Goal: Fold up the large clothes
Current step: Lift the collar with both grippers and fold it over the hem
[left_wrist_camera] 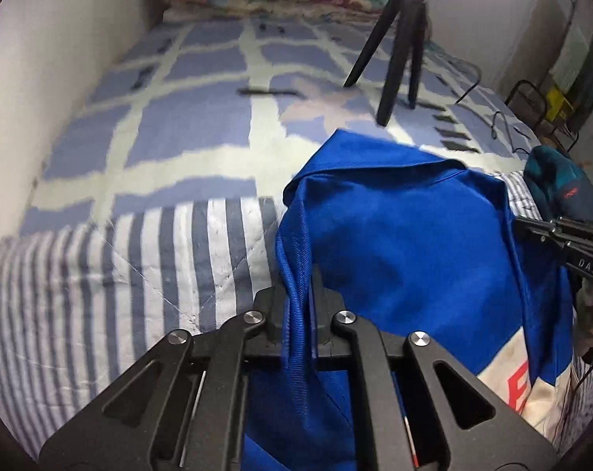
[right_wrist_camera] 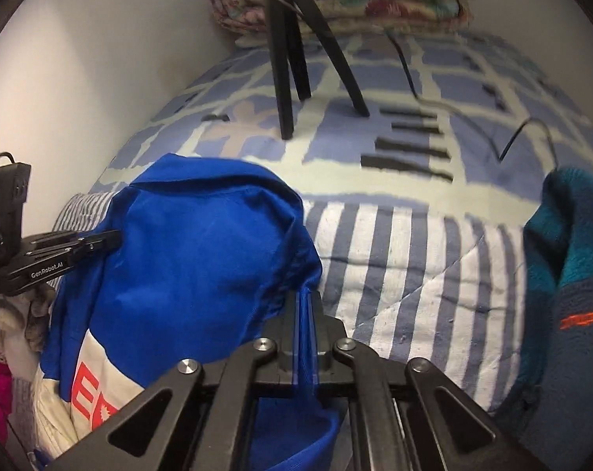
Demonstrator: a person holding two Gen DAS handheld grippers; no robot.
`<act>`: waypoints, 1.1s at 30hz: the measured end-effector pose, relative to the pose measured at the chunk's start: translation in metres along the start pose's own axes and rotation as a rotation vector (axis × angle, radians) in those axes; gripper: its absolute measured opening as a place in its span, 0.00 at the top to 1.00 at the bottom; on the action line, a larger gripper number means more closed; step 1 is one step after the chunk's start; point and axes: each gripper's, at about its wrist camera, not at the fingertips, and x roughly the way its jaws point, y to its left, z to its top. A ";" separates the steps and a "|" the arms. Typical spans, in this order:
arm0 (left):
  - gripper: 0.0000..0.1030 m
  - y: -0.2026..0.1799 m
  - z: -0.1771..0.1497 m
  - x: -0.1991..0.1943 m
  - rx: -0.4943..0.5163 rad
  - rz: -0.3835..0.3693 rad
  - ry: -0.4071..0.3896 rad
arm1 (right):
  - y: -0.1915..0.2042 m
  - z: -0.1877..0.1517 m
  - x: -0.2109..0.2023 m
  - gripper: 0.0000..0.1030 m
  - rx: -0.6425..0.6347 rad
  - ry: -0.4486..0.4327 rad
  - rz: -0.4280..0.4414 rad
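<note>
A large blue garment (left_wrist_camera: 406, 243) with a white panel and red letters hangs between both grippers above a bed. My left gripper (left_wrist_camera: 298, 294) is shut on a ribbed blue edge of it. My right gripper (right_wrist_camera: 305, 314) is shut on another ribbed edge of the same garment (right_wrist_camera: 202, 243). The right gripper shows at the right edge of the left wrist view (left_wrist_camera: 563, 235). The left gripper shows at the left of the right wrist view (right_wrist_camera: 72, 249). The cloth drapes in folds over and below both grippers.
A striped quilt (left_wrist_camera: 139, 274) lies on a blue-and-cream checked bedspread (left_wrist_camera: 186, 117). A black tripod (left_wrist_camera: 398, 51) stands on the bed. A teal garment (right_wrist_camera: 567, 274) lies to the right. Folded floral blankets (right_wrist_camera: 355, 0) sit by the white wall (left_wrist_camera: 61, 59). Cables (right_wrist_camera: 524, 137) trail across the bed.
</note>
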 end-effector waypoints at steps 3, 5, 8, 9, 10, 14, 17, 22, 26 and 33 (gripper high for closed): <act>0.97 -0.002 0.001 -0.022 -0.012 -0.017 -0.041 | 0.009 0.001 -0.024 1.00 -0.005 -0.053 0.009; 0.97 -0.005 0.000 -0.039 -0.009 -0.029 -0.065 | 0.015 0.000 -0.040 1.00 -0.014 -0.082 0.014; 0.97 -0.012 -0.006 -0.068 0.006 -0.055 -0.101 | 0.024 -0.004 -0.066 1.00 -0.024 -0.117 0.024; 0.97 -0.014 -0.008 -0.078 0.011 -0.060 -0.110 | 0.027 -0.005 -0.074 1.00 -0.026 -0.127 0.031; 0.97 -0.017 -0.012 -0.090 0.019 -0.069 -0.120 | 0.031 -0.009 -0.088 1.00 -0.028 -0.141 0.043; 0.97 -0.030 -0.028 -0.130 0.036 -0.092 -0.157 | 0.052 -0.025 -0.131 1.00 -0.058 -0.182 0.079; 0.97 -0.038 -0.048 -0.164 0.042 -0.106 -0.188 | 0.072 -0.042 -0.167 1.00 -0.085 -0.216 0.093; 0.97 -0.050 -0.095 -0.226 0.025 -0.153 -0.244 | 0.099 -0.079 -0.221 1.00 -0.094 -0.259 0.112; 0.97 -0.057 -0.136 -0.268 0.032 -0.174 -0.259 | 0.123 -0.119 -0.251 1.00 -0.108 -0.249 0.117; 0.97 -0.060 -0.212 -0.301 0.035 -0.211 -0.247 | 0.155 -0.204 -0.274 1.00 -0.126 -0.192 0.115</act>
